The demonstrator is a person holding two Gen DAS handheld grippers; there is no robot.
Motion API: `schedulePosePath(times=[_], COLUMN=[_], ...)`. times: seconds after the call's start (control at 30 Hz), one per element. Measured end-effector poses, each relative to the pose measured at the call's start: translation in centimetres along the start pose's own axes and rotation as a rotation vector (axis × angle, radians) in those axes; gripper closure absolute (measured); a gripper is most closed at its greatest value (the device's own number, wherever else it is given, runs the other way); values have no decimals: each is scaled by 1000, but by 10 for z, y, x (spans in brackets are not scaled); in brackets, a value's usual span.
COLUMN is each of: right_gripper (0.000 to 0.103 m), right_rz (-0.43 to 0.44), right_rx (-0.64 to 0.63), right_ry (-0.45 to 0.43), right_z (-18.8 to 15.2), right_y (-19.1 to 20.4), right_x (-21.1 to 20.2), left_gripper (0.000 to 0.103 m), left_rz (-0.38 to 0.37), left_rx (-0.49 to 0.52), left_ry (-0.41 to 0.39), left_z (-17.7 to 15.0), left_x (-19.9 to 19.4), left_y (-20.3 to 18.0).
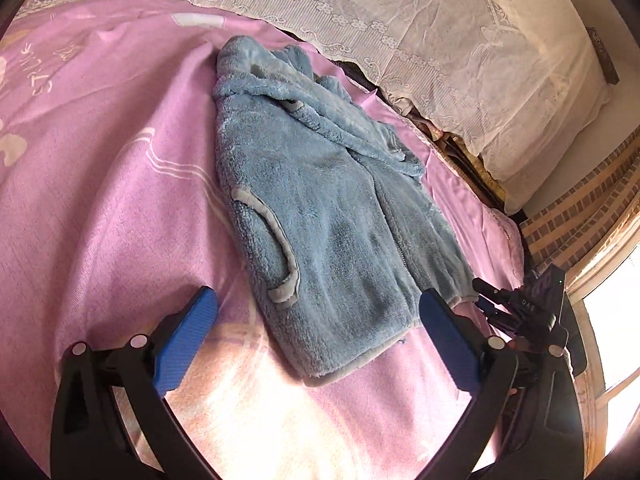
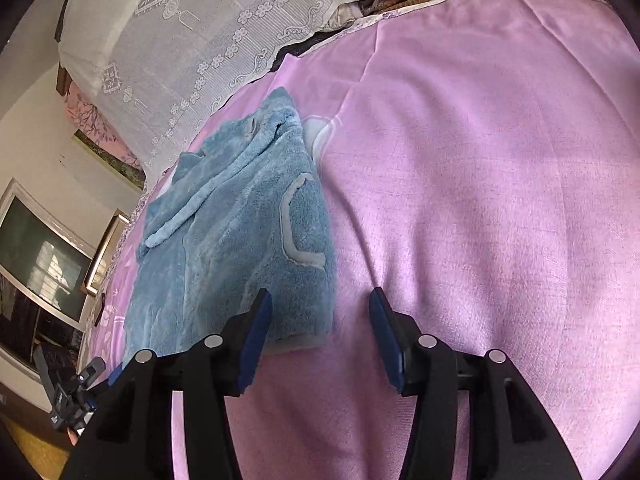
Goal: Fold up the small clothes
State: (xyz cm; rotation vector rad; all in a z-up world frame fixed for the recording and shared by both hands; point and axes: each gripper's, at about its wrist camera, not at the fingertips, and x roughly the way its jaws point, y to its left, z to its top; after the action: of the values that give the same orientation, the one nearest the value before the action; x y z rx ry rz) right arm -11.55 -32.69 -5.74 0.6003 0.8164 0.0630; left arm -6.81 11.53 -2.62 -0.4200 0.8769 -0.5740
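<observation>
A small blue fleece jacket point(image 1: 332, 208) lies flat on the pink bedsheet point(image 1: 100, 200), hood end toward the lace-covered pillow point(image 1: 440, 40), hem nearest the person. The left claw point(image 1: 320, 340) is spread wide and holds nothing, hovering over the hem. The right claw point(image 2: 320, 336) is also parted and empty, its left pad over the hem's corner, its right pad over bare sheet; it sits beside the other hem corner in the left wrist view.

The step in hand looks like taking the hem at both corners. To do it well, each claw should come down onto a corner, pinch both fleece layers together without catching the sheet beneath, and lift evenly so the fold lands square.

Whether the zip is fully shut is hard to tell. The far sleeve is bunched under the hood and its shape is unclear.
</observation>
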Motion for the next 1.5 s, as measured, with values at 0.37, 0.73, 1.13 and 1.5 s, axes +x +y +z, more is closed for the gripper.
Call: schedulePosePath(times=[0.37,0.73,1.13,1.5], right_gripper=[50,64,88,89], right_rz=[-3,-13,29,100], right_rx=[-19,-43,-26,51], right_ry=[-5,-11,-27,-36], right_z=[1,-1,-3,-4], right_y=[5,8,7,-2], right_x=[6,7,3,-2], left_gripper=[5,57,90,91], left_rz=[10,0,-17,-60], left_rx=[69,20,-35,-52], left_ry=[28,9,6,-2], left_z=[-23,-19,-21,-18], left_x=[14,17,18,10], left_y=[-25,-9,3,7])
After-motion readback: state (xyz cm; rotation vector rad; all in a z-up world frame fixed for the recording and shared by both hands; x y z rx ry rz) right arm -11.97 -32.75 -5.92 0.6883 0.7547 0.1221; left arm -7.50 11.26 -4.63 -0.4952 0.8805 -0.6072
